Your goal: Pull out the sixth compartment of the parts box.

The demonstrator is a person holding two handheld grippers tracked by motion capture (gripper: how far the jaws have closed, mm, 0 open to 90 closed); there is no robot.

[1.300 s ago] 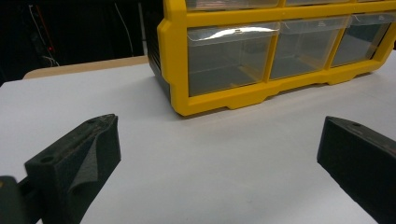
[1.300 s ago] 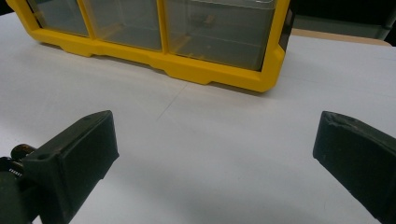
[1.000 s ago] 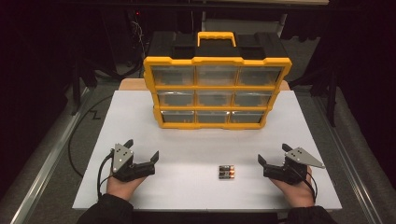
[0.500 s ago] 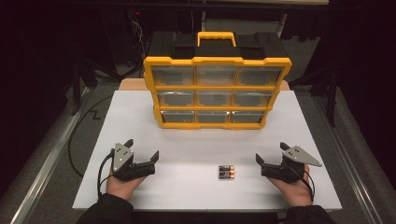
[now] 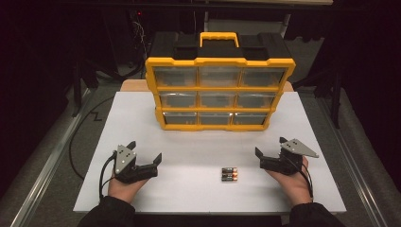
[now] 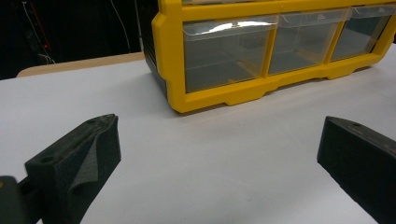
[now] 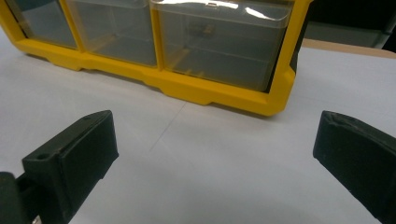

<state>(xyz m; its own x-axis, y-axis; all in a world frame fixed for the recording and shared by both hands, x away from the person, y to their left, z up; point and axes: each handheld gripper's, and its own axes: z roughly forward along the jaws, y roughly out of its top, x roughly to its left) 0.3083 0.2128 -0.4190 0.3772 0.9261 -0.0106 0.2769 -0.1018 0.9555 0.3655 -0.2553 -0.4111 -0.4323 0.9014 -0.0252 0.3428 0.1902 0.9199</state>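
Black batteries [image 5: 230, 174] lie near the table's [image 5: 321, 137] front edge, long axes left-right, nearer the right gripper [image 5: 270, 152]; both it and the left gripper [image 5: 144, 151] gape wide, empty.

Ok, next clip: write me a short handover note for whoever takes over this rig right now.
Left gripper: open, empty, resting low on the white table, near left.
Right gripper: open, empty, near right, the closer one to the batteries.
Batteries: lying side by side on the table near the front edge, between the grippers, touched by neither.
Yellow drawer organiser: upright at the back of the table, all clear drawers shut.
Done: nothing visible.
Left: probably pick up the batteries and put them in a drawer; none is open yet.
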